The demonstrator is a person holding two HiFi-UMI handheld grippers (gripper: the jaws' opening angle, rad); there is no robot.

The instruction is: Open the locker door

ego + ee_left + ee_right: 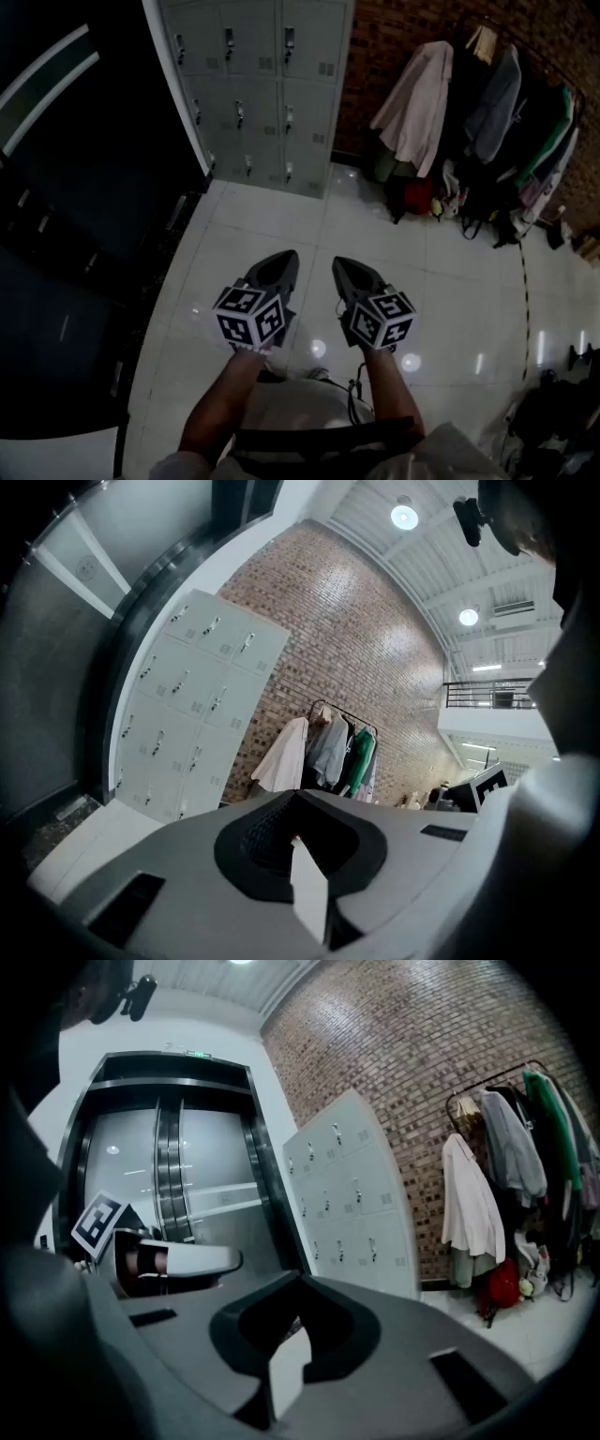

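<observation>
White floor tiles (281,220) are running ahead to the grey locker bank (253,84), every door sitting closed. Well short of it, the left gripper (281,257) and right gripper (345,264) are hovering clenched, gripping nothing. Approaching, grasping a handle and pulling are all remaining.

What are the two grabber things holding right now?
Nothing. The left gripper and the right gripper are both shut and empty, out over the floor, well short of the lockers.
</observation>
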